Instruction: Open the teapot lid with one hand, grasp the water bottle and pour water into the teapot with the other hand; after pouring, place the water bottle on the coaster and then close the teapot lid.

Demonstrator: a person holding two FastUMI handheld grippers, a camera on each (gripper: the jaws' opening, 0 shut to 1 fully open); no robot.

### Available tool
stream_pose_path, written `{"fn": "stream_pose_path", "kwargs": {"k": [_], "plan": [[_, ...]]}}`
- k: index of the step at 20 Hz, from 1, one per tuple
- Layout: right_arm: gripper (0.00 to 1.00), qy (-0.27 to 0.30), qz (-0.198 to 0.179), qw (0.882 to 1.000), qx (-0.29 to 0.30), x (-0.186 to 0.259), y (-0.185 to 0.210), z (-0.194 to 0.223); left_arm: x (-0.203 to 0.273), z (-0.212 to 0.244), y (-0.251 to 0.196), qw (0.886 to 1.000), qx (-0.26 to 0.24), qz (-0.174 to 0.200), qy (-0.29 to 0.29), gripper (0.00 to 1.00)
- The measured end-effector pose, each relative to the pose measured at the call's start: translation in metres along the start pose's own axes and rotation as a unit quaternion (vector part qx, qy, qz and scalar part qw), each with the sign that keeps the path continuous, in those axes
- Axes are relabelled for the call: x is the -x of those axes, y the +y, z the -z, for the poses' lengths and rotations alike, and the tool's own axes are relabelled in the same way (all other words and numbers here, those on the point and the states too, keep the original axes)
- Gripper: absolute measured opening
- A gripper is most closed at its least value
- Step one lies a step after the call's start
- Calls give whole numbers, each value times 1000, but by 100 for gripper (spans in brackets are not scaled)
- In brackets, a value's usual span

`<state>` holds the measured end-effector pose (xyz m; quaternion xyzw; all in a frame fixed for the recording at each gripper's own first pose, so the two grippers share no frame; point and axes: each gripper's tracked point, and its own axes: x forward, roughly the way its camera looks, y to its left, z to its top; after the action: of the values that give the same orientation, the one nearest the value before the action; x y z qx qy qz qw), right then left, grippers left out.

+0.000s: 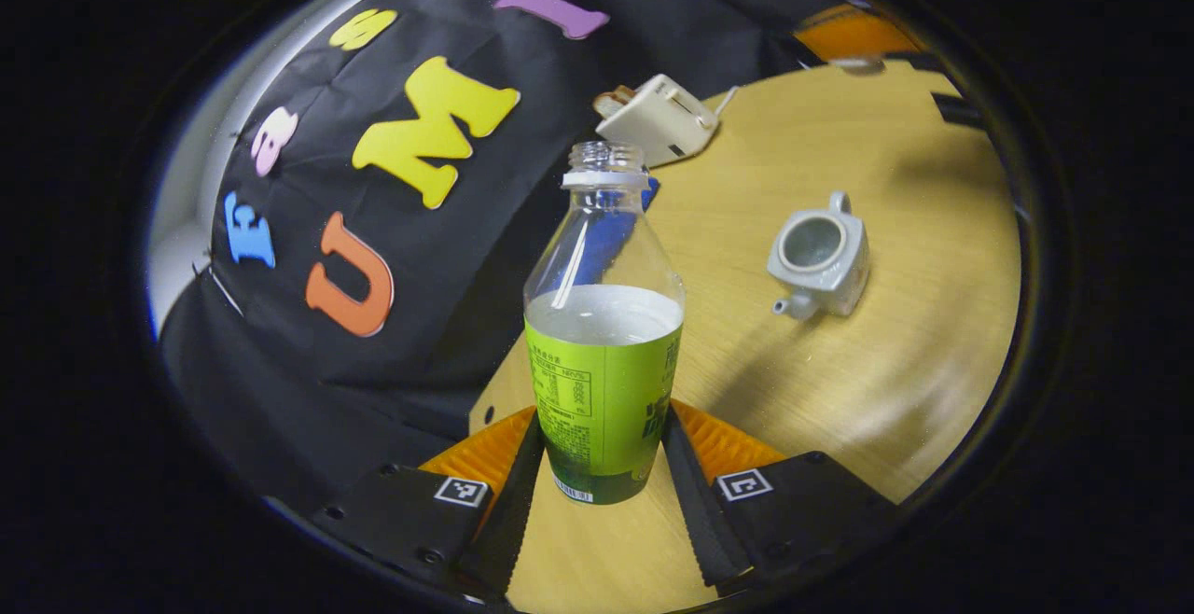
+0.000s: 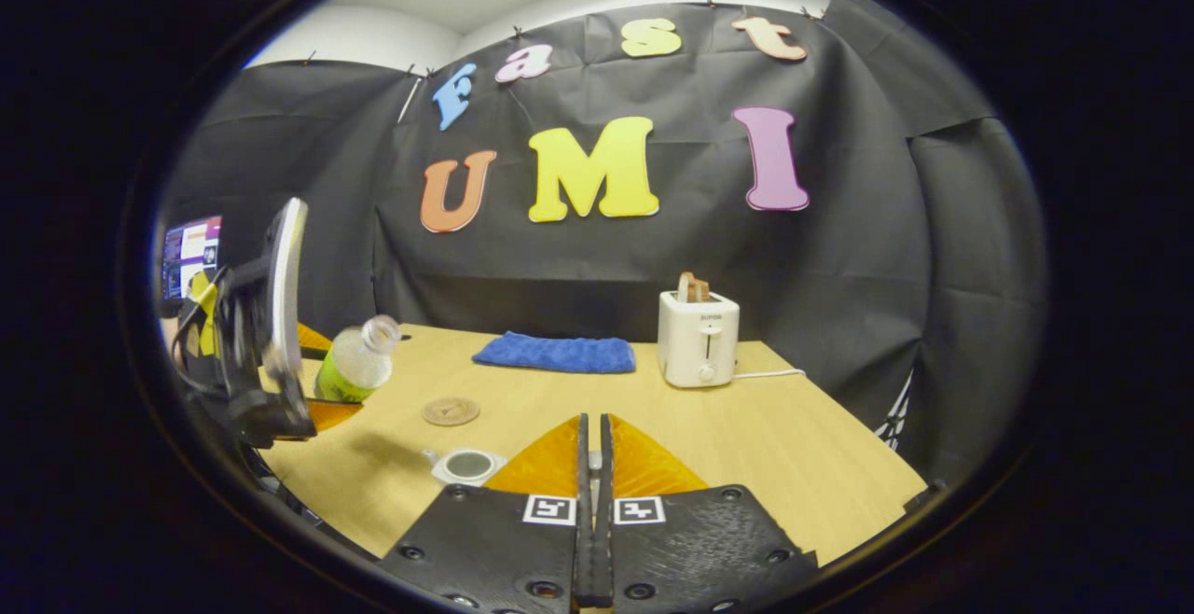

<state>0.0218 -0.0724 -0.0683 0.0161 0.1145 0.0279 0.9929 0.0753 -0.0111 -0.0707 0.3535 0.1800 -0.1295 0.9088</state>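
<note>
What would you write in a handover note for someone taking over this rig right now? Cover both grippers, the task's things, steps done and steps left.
Left gripper: shut on the water bottle, uncapped, part full, lifted and tilted toward the teapot.
Right gripper: fingers close together; whether they hold the lid cannot be told.
Teapot: on the table, lid off, mouth open.
Coaster: free, behind the teapot.
Done: lid off, bottle grasped.
Left: pour, set bottle on coaster, close lid.

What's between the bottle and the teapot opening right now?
Nothing visible: the water bottle, held in the left claw, has only bare table between it and the open teapot.
</note>
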Motion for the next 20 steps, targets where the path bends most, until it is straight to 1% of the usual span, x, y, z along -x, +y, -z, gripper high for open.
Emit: {"fn": "stream_pose_path", "kwargs": {"k": [1, 2, 3, 6, 8, 9, 14, 16, 18, 20], "plan": [[0, -1, 0, 1000, 0, 1, 1, -1, 1, -4, 0, 999, 51, 9, -12, 74], [0, -3, 1, 1000, 1, 3, 1, -3, 4, -10, 1, 995, 95, 16, -26, 74], [0, -4, 2, 1000, 1, 3, 0, -4, 17, -10, 4, 990, 137, 17, -40, 74], [0, -6, 2, 1000, -12, 5, -1, -7, 20, -18, 14, 968, 241, 12, -68, 74], [0, -5, 2, 1000, -13, 4, -1, -6, 10, -28, 21, 952, 293, 10, -91, 74], [0, -5, 2, 1000, -12, 4, 0, -5, 5, -32, 25, 946, 309, 7, -101, 74], [0, 0, -2, 1000, -14, -3, 3, 1, -23, -58, 47, 918, 361, -6, -165, 75], [0, 5, -1, 1000, -14, -6, 3, 4, -48, -55, 52, 917, 365, -12, -160, 74], [0, 12, 0, 1000, -14, -9, 2, 10, -70, -54, 48, 913, 376, -3, -157, 75], [0, 19, 3, 1000, -15, -14, -1, 17, -94, -50, 46, 912, 383, 5, -143, 75]]}}
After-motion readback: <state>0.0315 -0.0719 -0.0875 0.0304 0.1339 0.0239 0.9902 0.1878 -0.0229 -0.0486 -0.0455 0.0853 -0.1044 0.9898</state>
